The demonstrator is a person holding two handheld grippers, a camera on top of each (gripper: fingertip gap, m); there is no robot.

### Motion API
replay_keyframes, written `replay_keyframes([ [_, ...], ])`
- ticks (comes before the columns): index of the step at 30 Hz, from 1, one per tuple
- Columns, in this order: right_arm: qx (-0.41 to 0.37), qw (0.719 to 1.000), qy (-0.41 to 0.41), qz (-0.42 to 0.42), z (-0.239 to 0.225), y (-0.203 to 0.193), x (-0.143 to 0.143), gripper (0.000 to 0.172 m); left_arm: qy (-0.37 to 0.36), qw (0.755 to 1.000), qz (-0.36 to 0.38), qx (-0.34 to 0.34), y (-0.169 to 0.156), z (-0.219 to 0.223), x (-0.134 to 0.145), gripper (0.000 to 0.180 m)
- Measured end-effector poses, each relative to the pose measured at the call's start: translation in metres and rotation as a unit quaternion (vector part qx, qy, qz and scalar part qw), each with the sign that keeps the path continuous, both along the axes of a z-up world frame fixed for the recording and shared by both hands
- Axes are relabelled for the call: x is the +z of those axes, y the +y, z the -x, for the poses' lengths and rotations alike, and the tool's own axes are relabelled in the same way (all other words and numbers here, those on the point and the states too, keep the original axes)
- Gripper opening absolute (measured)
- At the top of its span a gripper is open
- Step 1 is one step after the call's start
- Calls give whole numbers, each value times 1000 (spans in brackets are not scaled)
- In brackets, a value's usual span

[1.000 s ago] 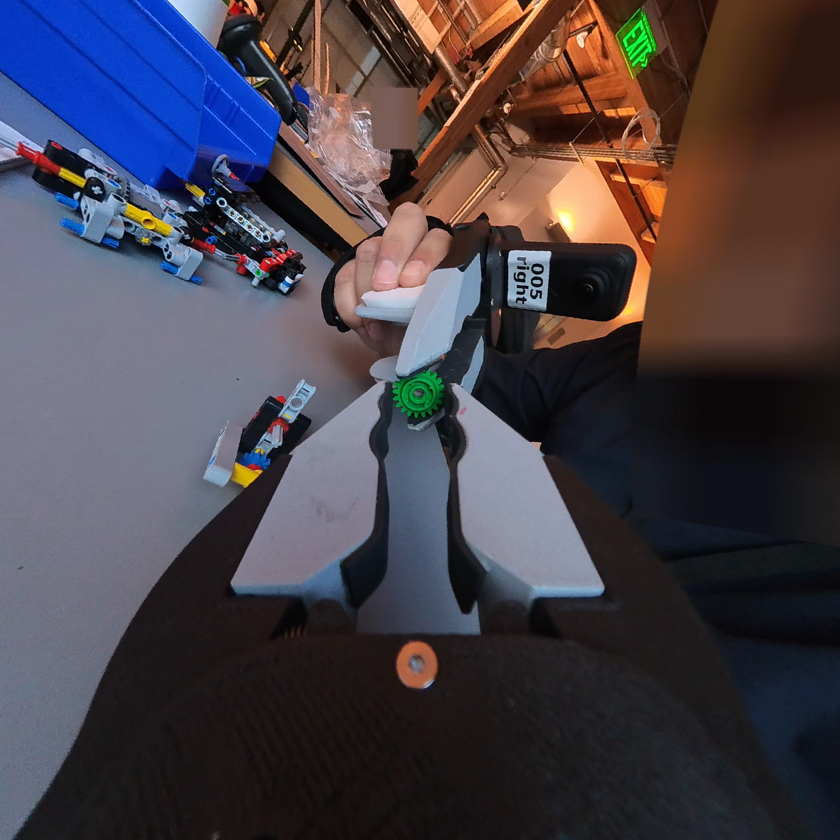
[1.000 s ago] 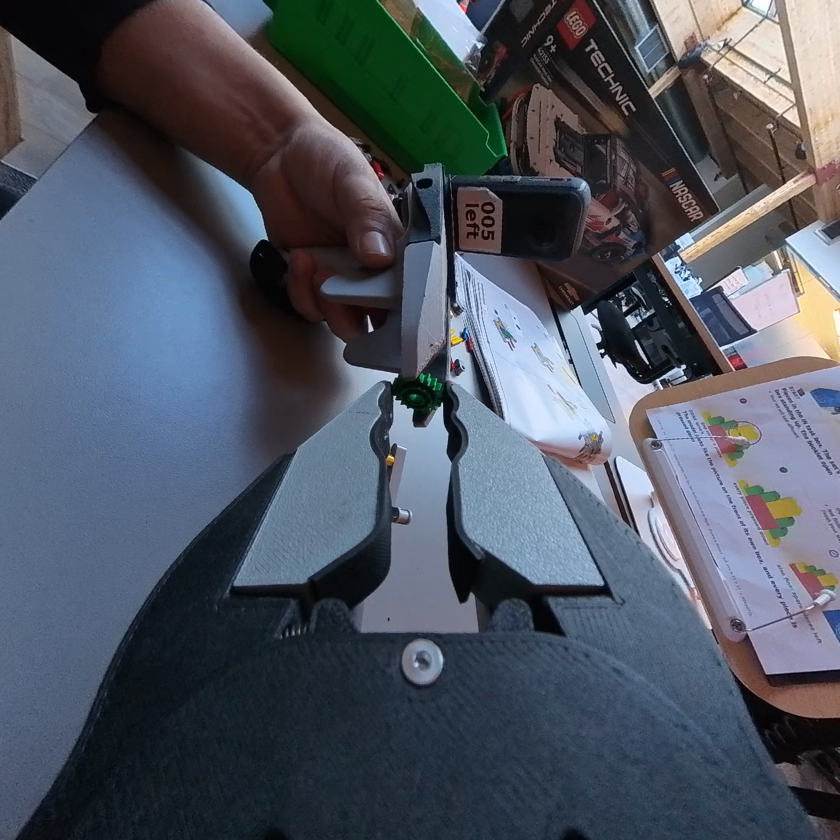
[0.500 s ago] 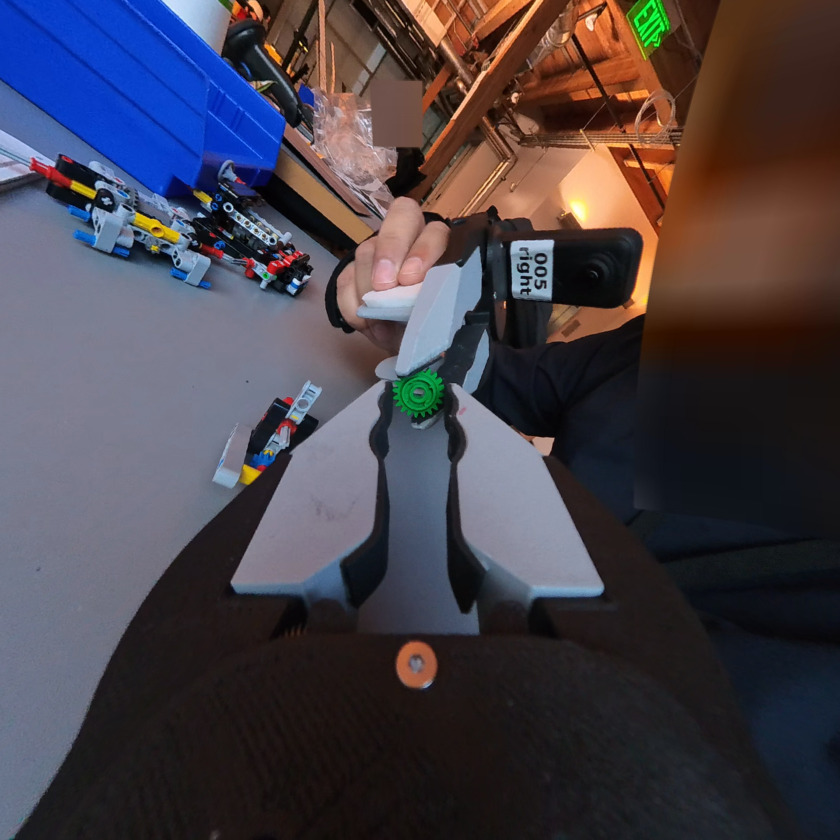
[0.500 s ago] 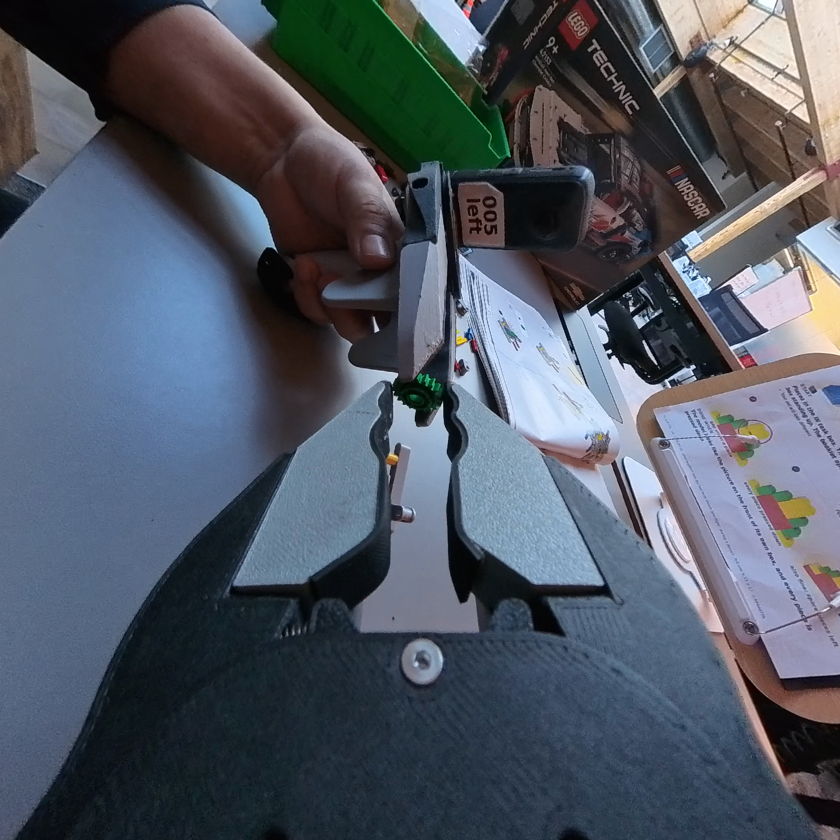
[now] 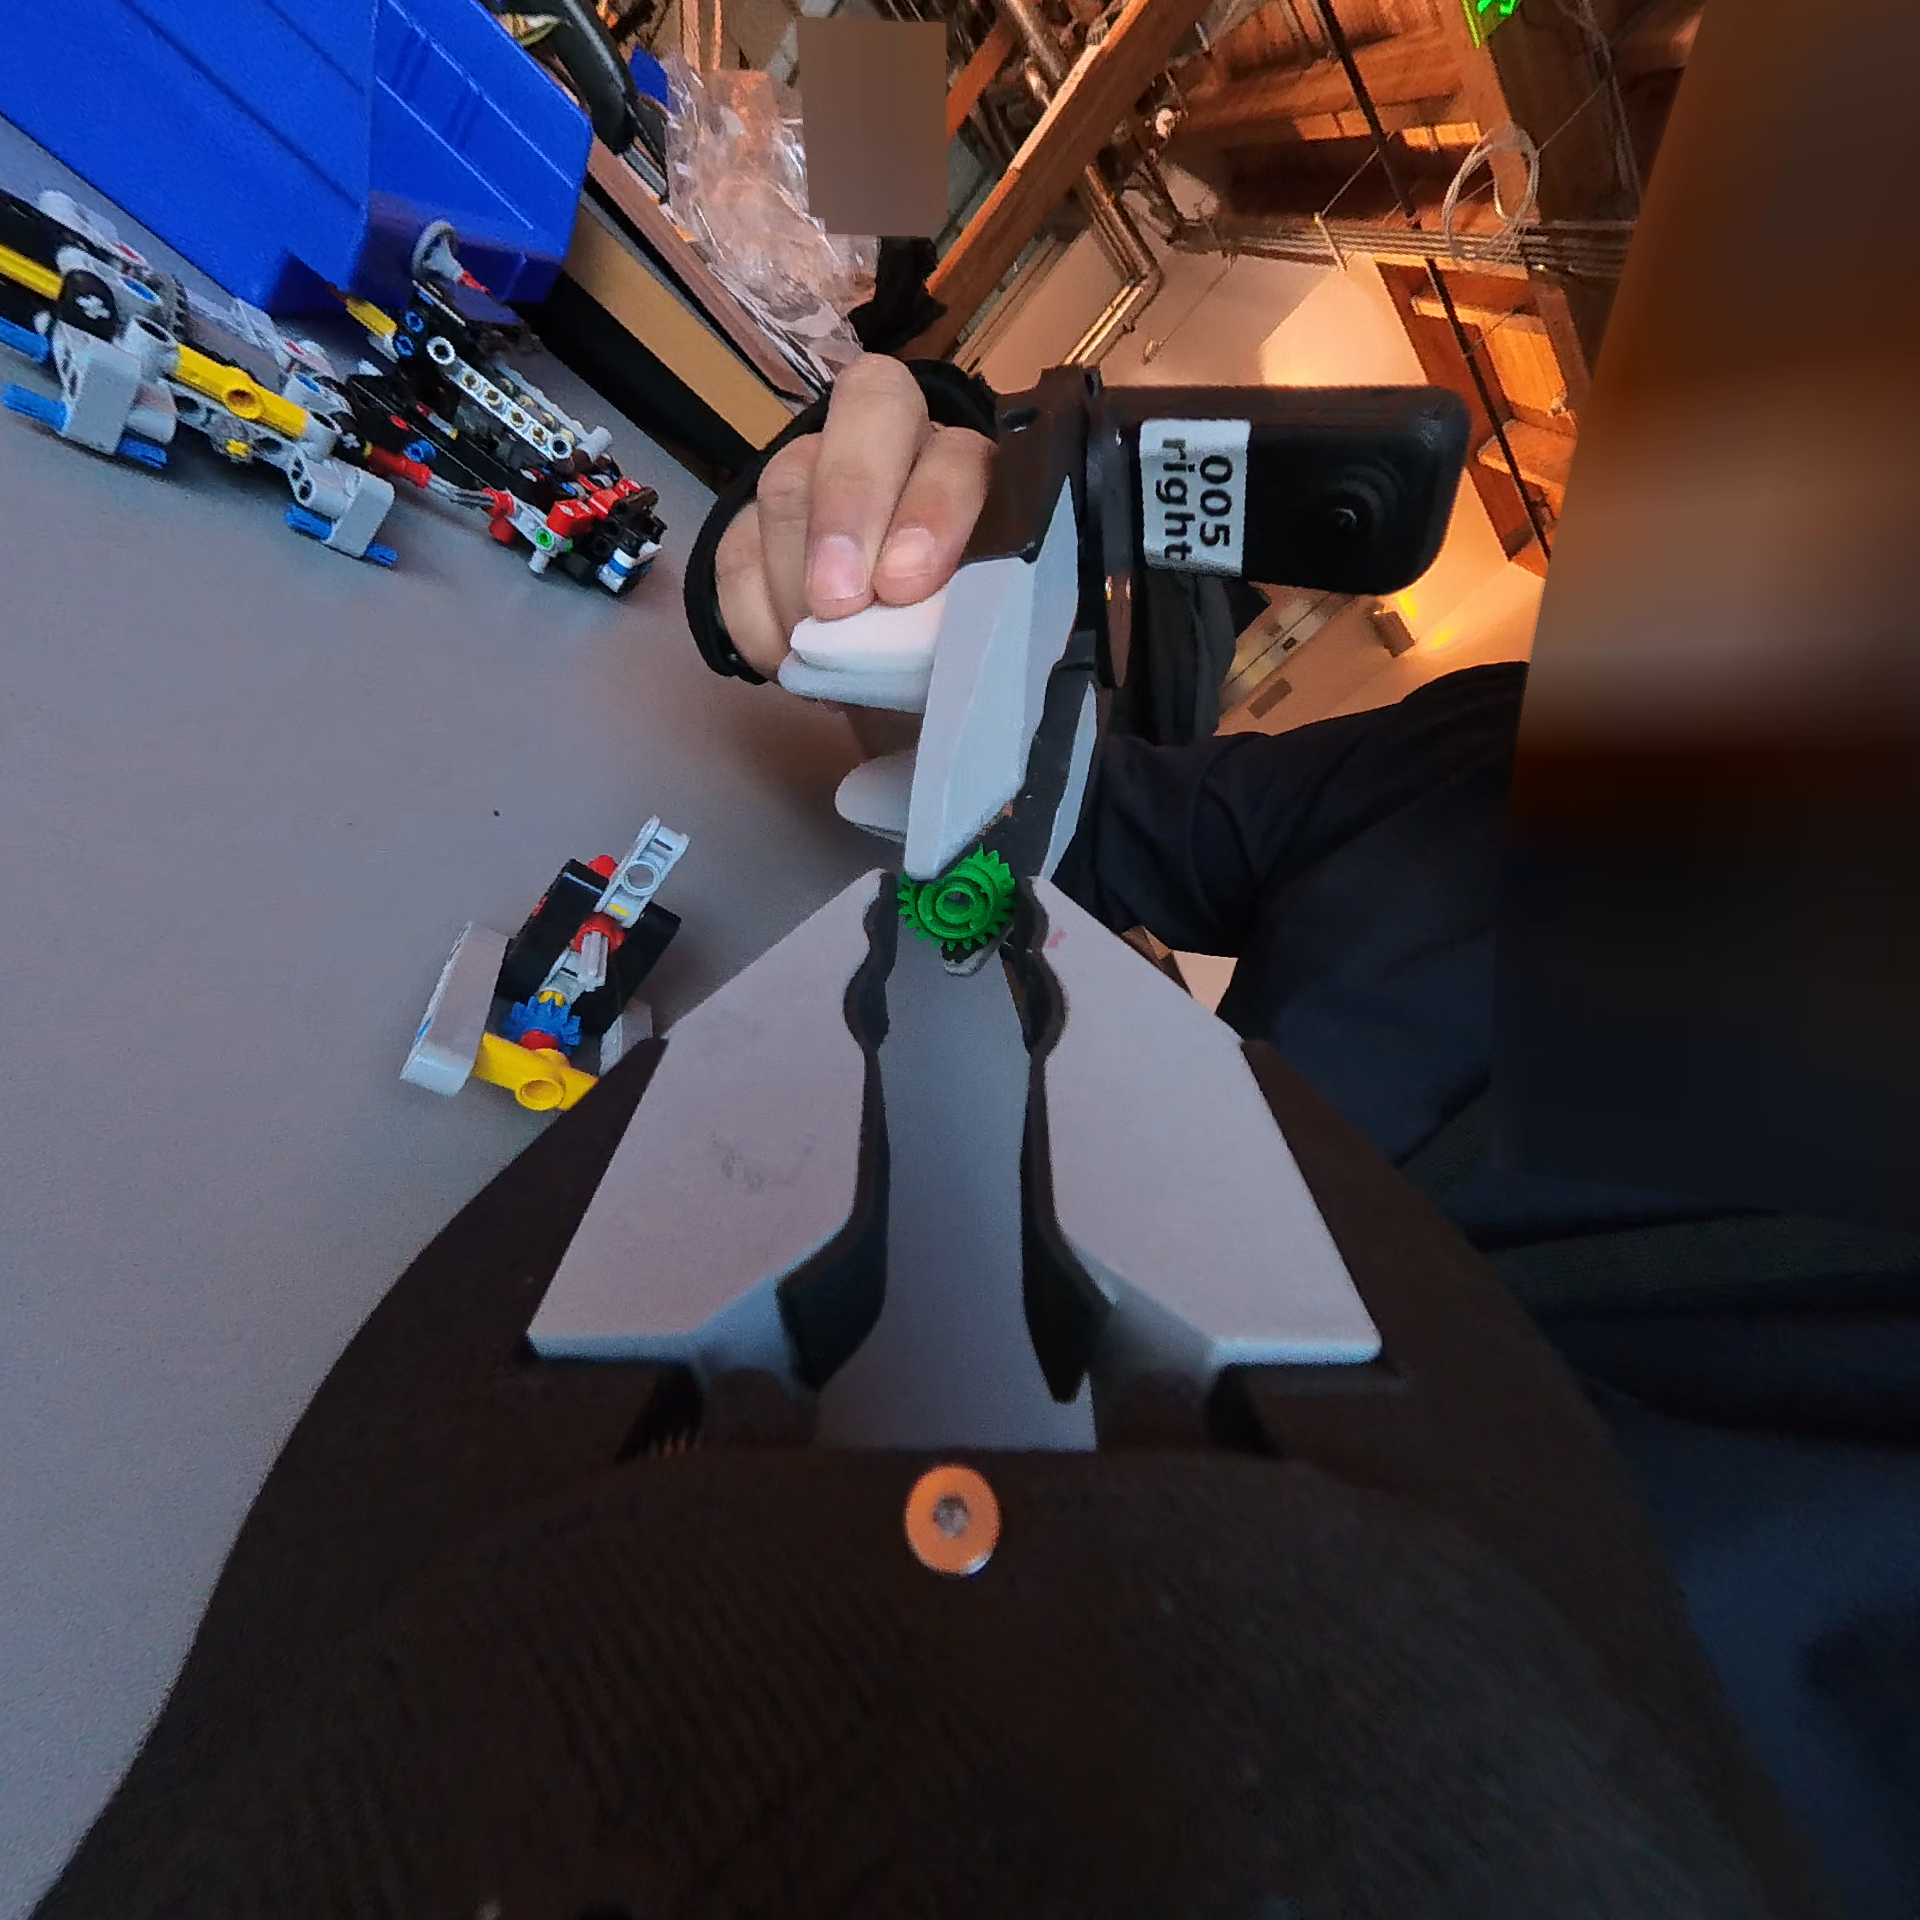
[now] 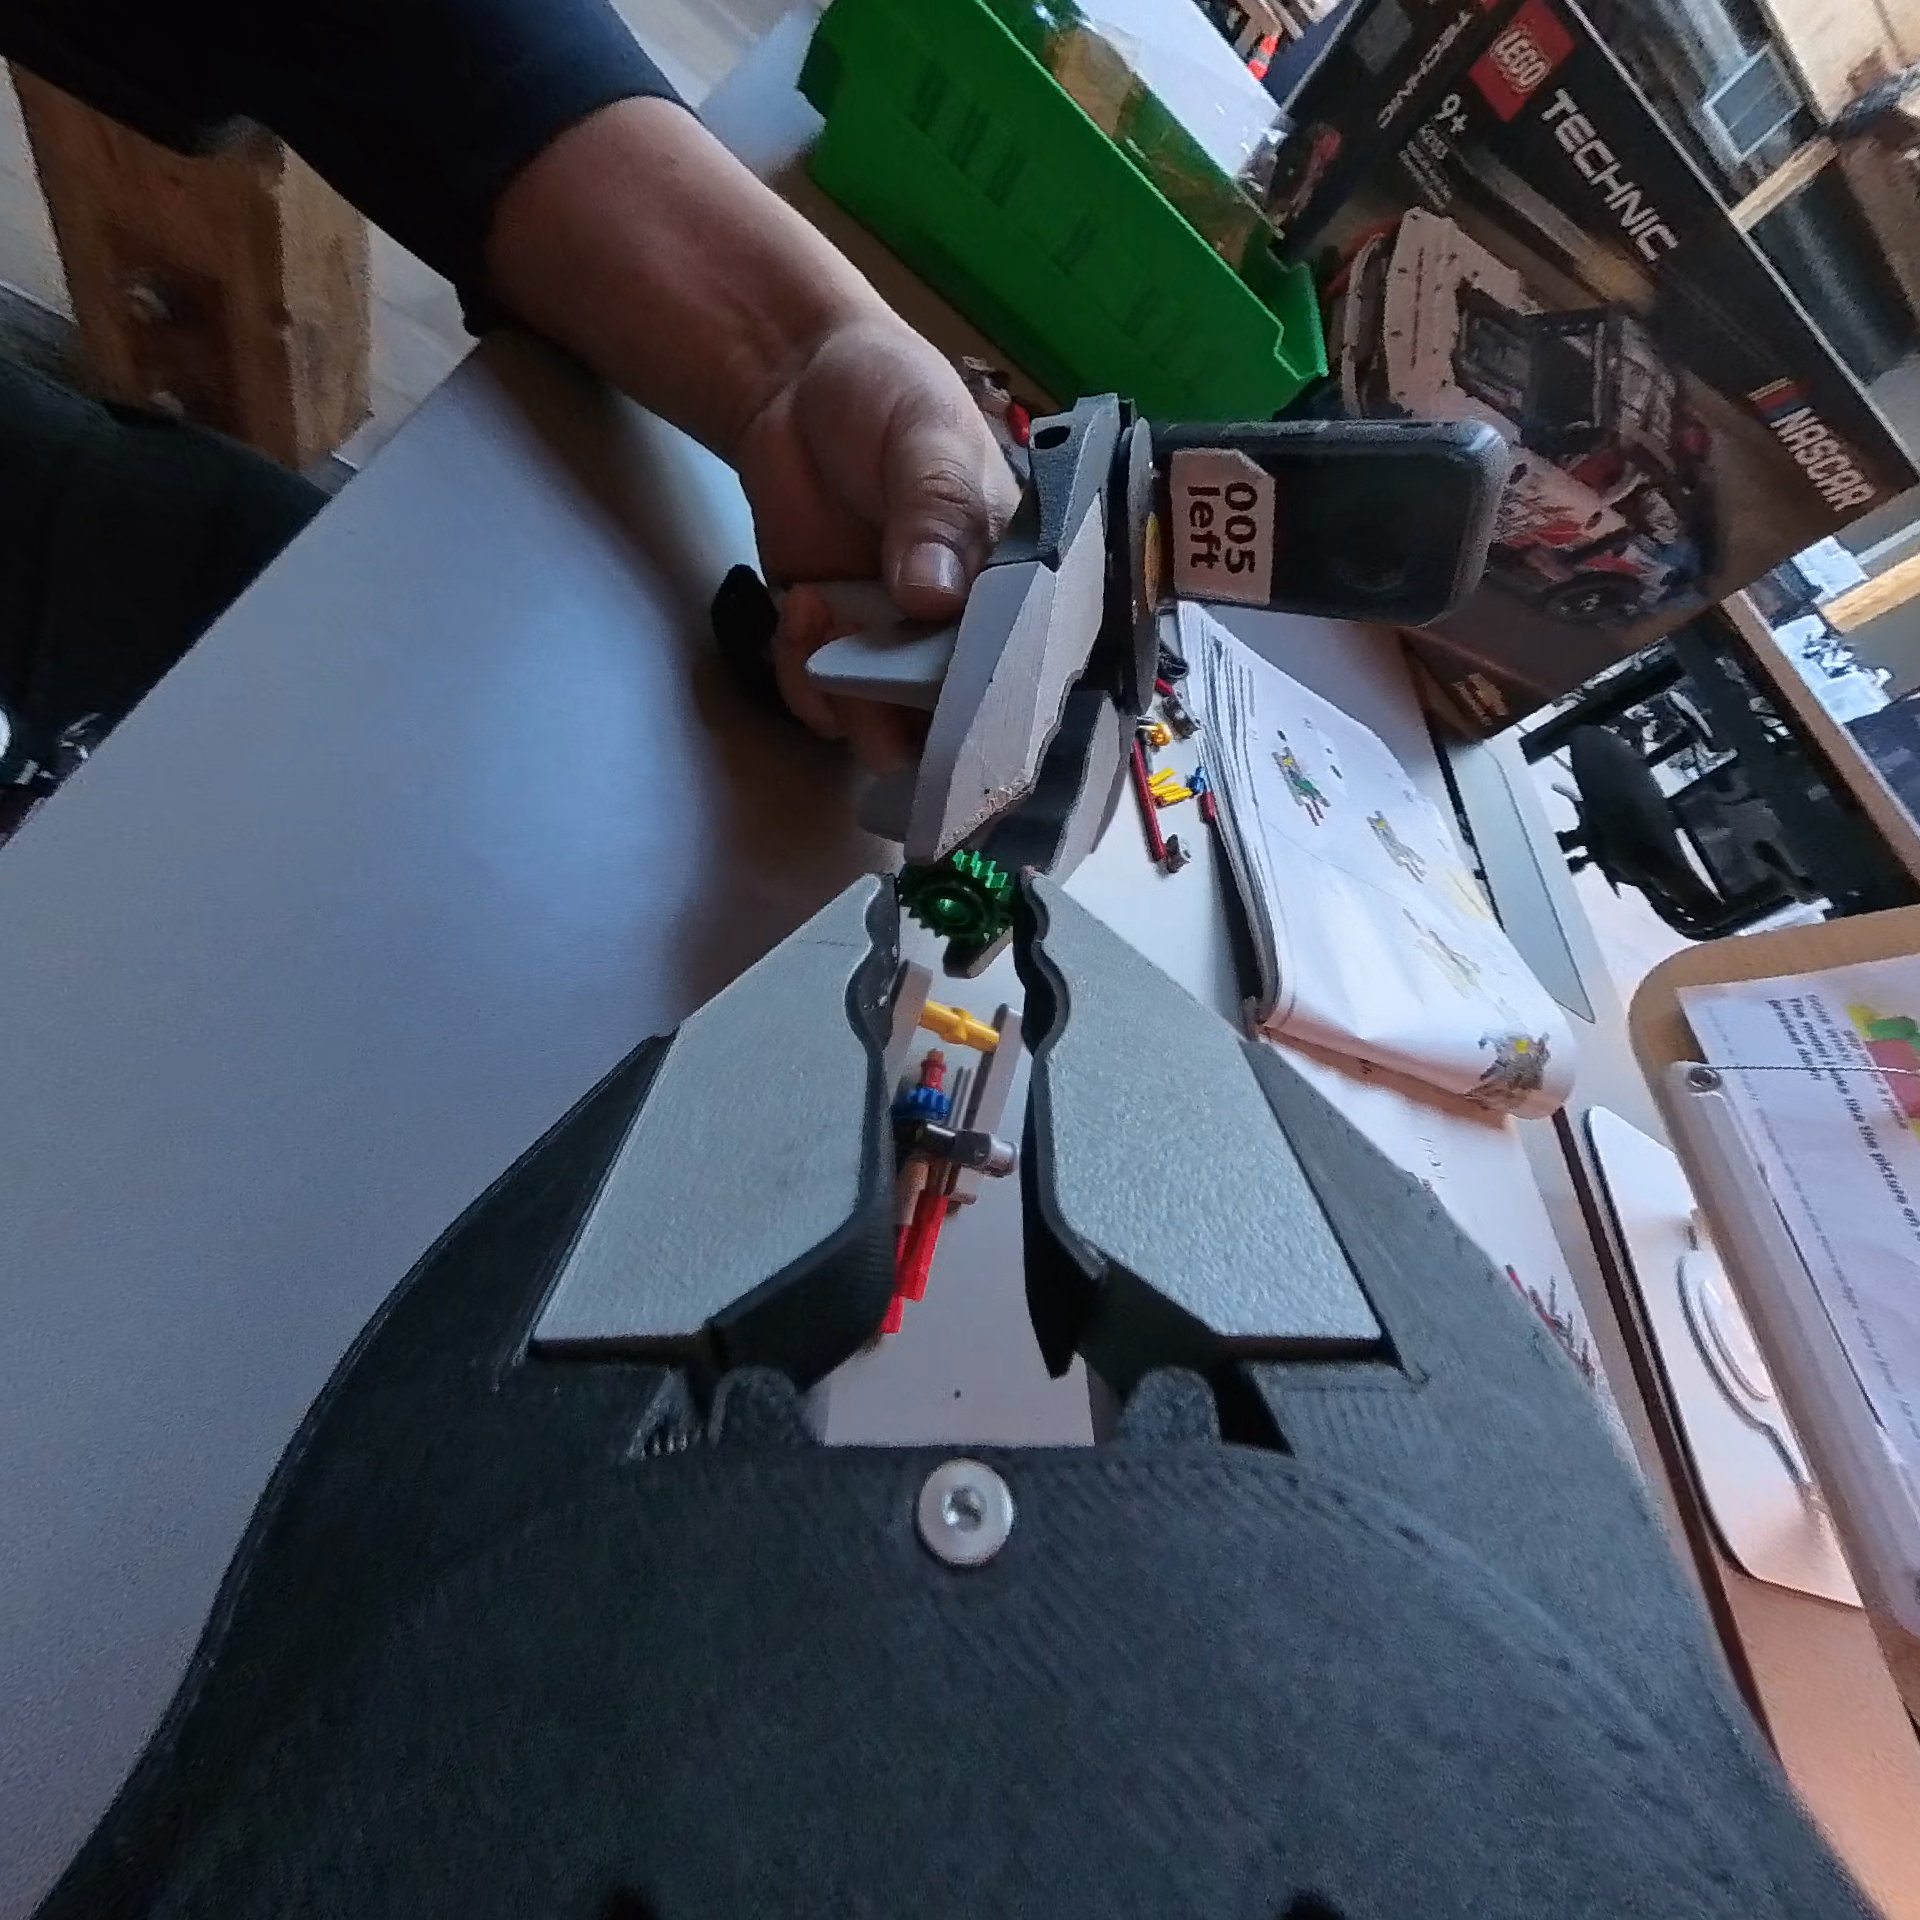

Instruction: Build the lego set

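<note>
A small green gear [image 5: 956,904] is held in the air above the grey table [image 5: 260,779]. My left gripper [image 5: 956,912] is shut on it, with both pads against its teeth. My right gripper [image 6: 958,904] is shut on the same gear [image 6: 951,902]. In each wrist view the other gripper comes down from above onto the gear, held in a person's hand [image 5: 831,540]. A small brick assembly [image 5: 551,987] with a blue gear and a yellow beam lies on the table below. It also shows between my right fingers in the right wrist view [image 6: 951,1101].
A blue bin [image 5: 291,135] and long brick assemblies [image 5: 312,416] lie at the table's far side. A green bin [image 6: 1039,187], a printed box [image 6: 1610,260], an open instruction booklet [image 6: 1371,883], loose pins [image 6: 1174,779] and a board with a printed sheet [image 6: 1818,1143] are near the right gripper.
Both grippers have tilted and shifted together with the gear between them. The small assembly now shows under the right fingers. Both grasps hold unchanged.
</note>
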State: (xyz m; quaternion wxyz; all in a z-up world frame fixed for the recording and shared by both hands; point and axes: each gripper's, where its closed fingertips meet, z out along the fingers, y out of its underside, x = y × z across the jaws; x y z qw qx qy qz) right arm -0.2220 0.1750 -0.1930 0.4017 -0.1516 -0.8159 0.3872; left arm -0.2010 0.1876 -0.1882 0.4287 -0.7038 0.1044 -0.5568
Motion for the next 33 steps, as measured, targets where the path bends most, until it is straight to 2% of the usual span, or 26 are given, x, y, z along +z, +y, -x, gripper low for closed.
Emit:
replay_keyframes([
  [8,-28,999,18,5,4,8,2,23,17,999,-22,39,7,13,4,18],
  [12,-40,997,-56,33,-1,26,-14,26,94,989,-56,96,15,33,-1,18],
  [15,-57,991,-116,32,-11,45,-33,16,156,977,-85,118,17,42,-4,18],
  [18,-89,985,-141,33,-14,64,-43,14,208,963,-109,129,19,48,-7,18],
  [22,-97,979,-169,60,-13,65,-46,18,247,954,-125,115,20,42,-11,18],
  [25,-106,977,-184,37,-12,65,-57,18,283,943,-149,93,16,34,-15,18],
  [29,-109,972,-206,28,-11,61,-67,14,332,926,-167,71,14,24,-24,18],
  [33,-105,973,-205,11,-9,57,-73,4,349,919,-165,76,16,26,-27,18],
])
